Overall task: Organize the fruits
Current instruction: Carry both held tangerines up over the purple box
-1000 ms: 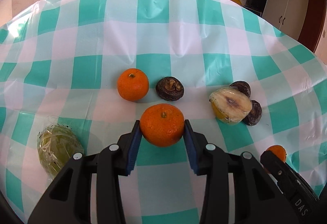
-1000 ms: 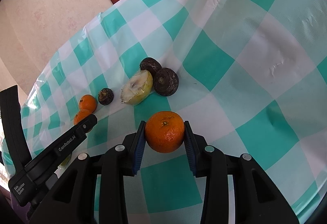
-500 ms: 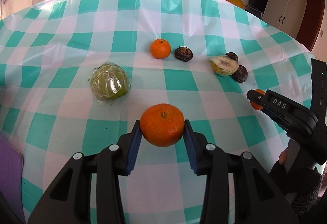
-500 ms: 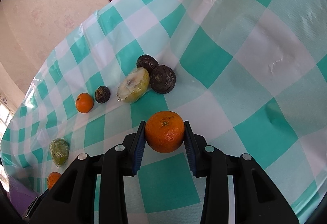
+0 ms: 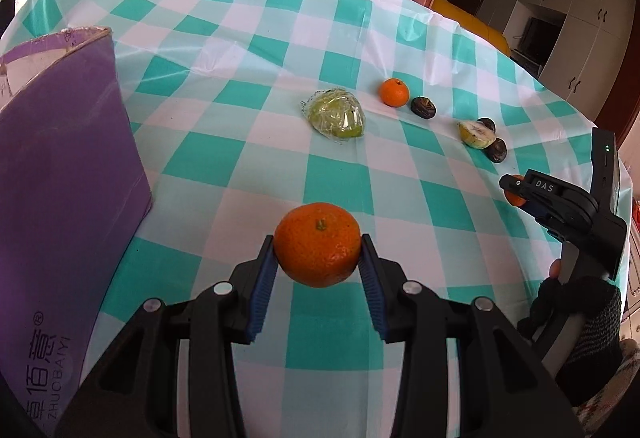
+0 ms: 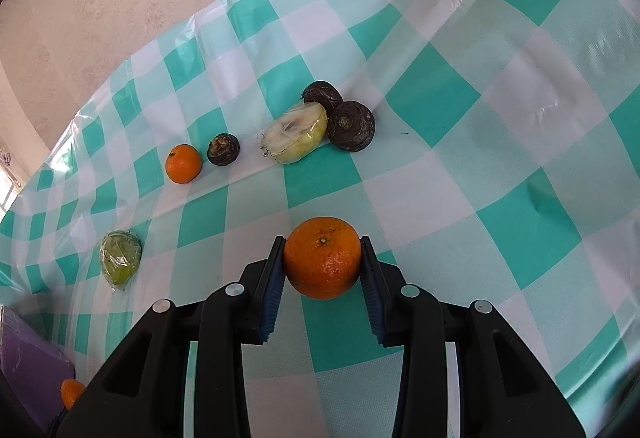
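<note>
My left gripper [image 5: 319, 254] is shut on an orange tangerine [image 5: 318, 244], held above the checked tablecloth next to a purple box [image 5: 60, 198]. My right gripper [image 6: 323, 262] is shut on another tangerine [image 6: 322, 257]; it also shows at the right of the left wrist view [image 5: 516, 192]. On the cloth lie a third tangerine [image 6: 183, 163], a wrapped green fruit [image 6: 120, 257], a wrapped cut pale fruit [image 6: 294, 138] and three dark round fruits [image 6: 352, 125], [image 6: 322, 94], [image 6: 223, 149].
The purple box stands at the table's left, its corner showing in the right wrist view [image 6: 32, 362]. The teal-and-white tablecloth [image 5: 224, 158] covers a round table. A wall, a doorway and cabinets lie beyond the far edge.
My left gripper has pulled back and swung left with its tangerine, bringing the purple box into view. My right gripper has stayed nearly still, holding its tangerine.
</note>
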